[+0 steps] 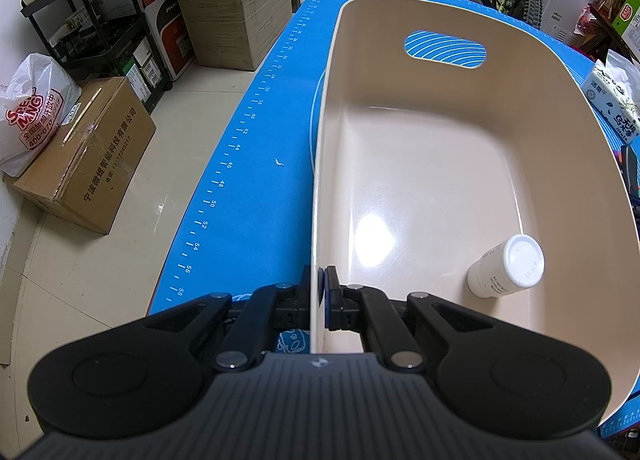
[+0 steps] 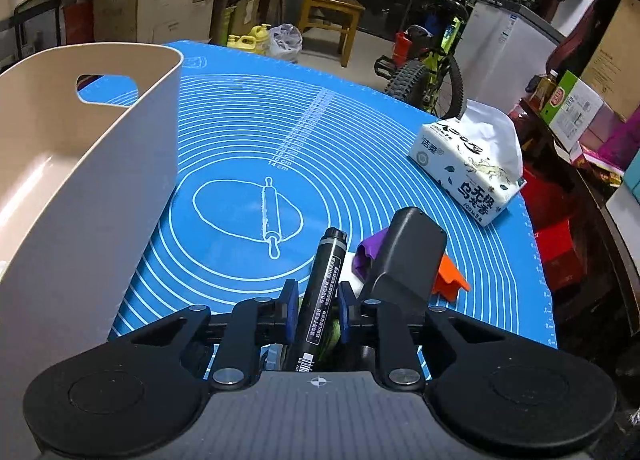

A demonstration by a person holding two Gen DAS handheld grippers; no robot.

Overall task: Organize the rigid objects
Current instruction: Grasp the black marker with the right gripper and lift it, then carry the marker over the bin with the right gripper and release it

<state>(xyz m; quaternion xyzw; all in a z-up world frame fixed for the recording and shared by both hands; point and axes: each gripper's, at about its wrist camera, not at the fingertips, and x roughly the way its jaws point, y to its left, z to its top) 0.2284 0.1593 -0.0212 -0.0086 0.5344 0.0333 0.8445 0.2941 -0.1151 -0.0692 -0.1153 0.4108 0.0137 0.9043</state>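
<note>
A beige plastic bin (image 1: 568,131) stands on the blue mat (image 1: 256,163). My left gripper (image 1: 319,292) is shut on the bin's near left wall, one finger inside and one outside. A white bottle (image 1: 506,266) lies on the bin's floor at the near right. In the right wrist view the bin (image 2: 100,179) is at the left. My right gripper (image 2: 318,296) is shut on a black marker (image 2: 322,292) that points forward above the mat (image 2: 248,131). A black device (image 2: 408,260), a purple piece (image 2: 366,256) and an orange piece (image 2: 450,276) lie just right of the gripper.
A tissue pack (image 2: 472,171) sits at the mat's far right, also seen in the left wrist view (image 1: 612,99). Cardboard boxes (image 1: 84,155) and a black rack (image 1: 96,19) stand on the floor left of the table. A bicycle (image 2: 428,63) and a wooden chair (image 2: 332,7) stand beyond it.
</note>
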